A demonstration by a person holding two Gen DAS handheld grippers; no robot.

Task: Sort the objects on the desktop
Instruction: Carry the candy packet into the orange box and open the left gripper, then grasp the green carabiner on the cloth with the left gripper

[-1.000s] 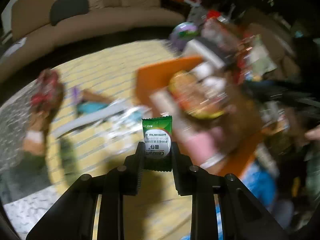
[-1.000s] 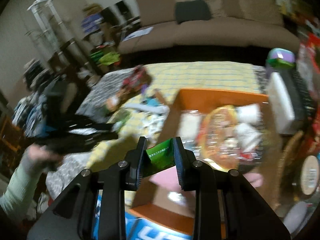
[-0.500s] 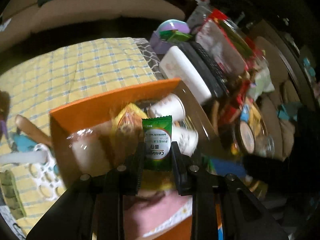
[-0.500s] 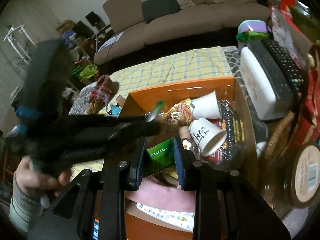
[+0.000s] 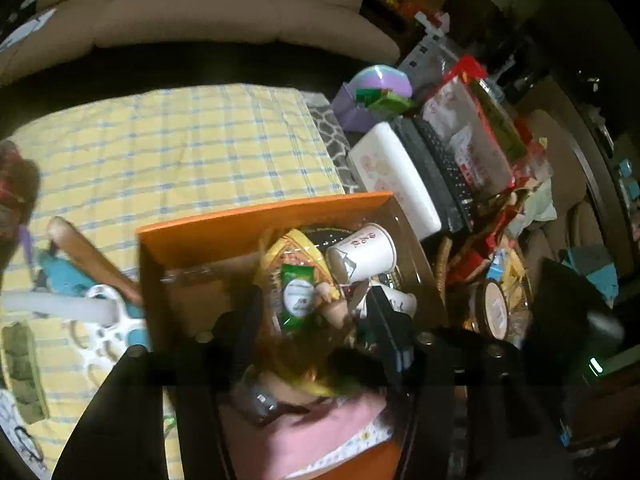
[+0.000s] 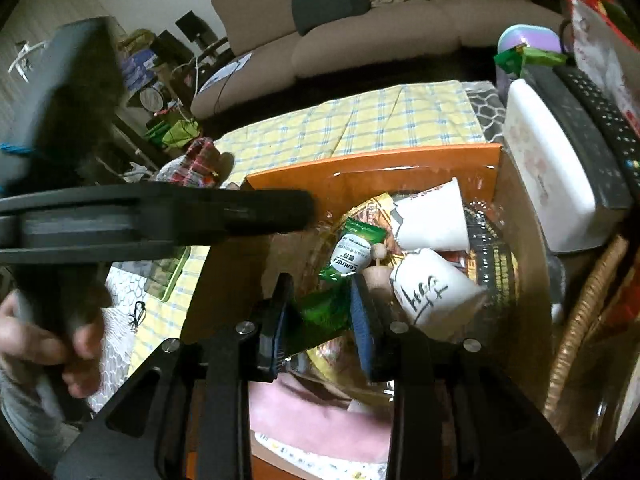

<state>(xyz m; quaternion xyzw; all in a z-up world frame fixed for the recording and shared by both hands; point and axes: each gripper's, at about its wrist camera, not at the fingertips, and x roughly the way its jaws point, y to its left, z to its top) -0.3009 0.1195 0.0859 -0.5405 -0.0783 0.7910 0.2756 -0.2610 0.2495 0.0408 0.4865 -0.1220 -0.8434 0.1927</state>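
Left gripper (image 5: pixel 312 312): jaws opening, wide; sachet (image 5: pixel 298 298) released, seen lying free in orange box (image 5: pixel 256 220) among cups (image 5: pixel 362 252). Right gripper (image 6: pixel 322 316): jaws opening, second sachet (image 6: pixel 324 312) between them, not yet dropped. Clutter on cloth (image 5: pixel 180 144) left unsorted.

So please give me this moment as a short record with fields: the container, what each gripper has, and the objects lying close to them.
container: orange cardboard box, already filled
left gripper: jaws opening, green sachet with white round label loose between them in the box
right gripper: jaws opening, second green sachet between its pads
nearby in the box: two white paper cups, lying on their sides
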